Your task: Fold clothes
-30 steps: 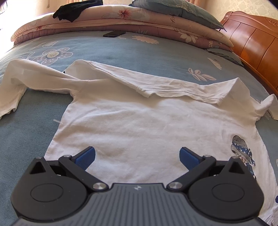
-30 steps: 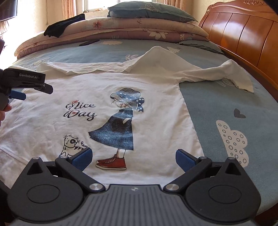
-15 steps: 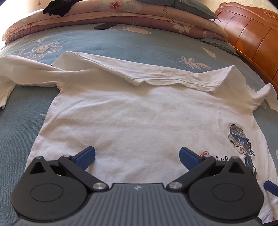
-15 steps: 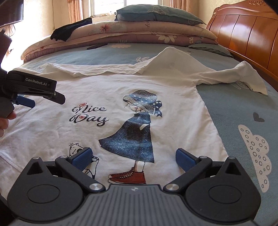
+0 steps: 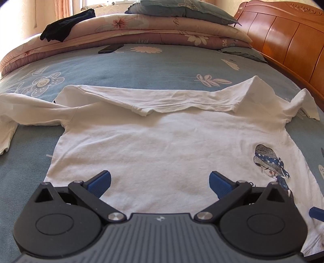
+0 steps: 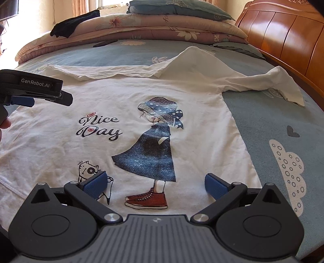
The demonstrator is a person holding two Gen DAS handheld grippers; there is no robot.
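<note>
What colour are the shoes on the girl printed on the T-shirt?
Red with white soles, on the shoes of the T-shirt print; clearest in the right wrist view.

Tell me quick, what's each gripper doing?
Left gripper: open, empty, over the white printed cotton T-shirt.
Right gripper: open, empty, over the same shirt.

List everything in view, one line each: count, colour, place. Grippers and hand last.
T-shirt: one, white with girl print, spread on the bed, far edge folded over.
Bed sheet: one, blue-grey floral, under the shirt.
Quilts: folded stack, pink floral, far end.
Pillow: one, grey-blue, atop the quilts.
Dark garment: one, black, on the quilts.
Phone: one, dark, on the sheet.
Headboard: one, brown wood, right.
Left gripper: open, over shirt.
Right gripper: open, over print.
Hand: partly visible.
</note>
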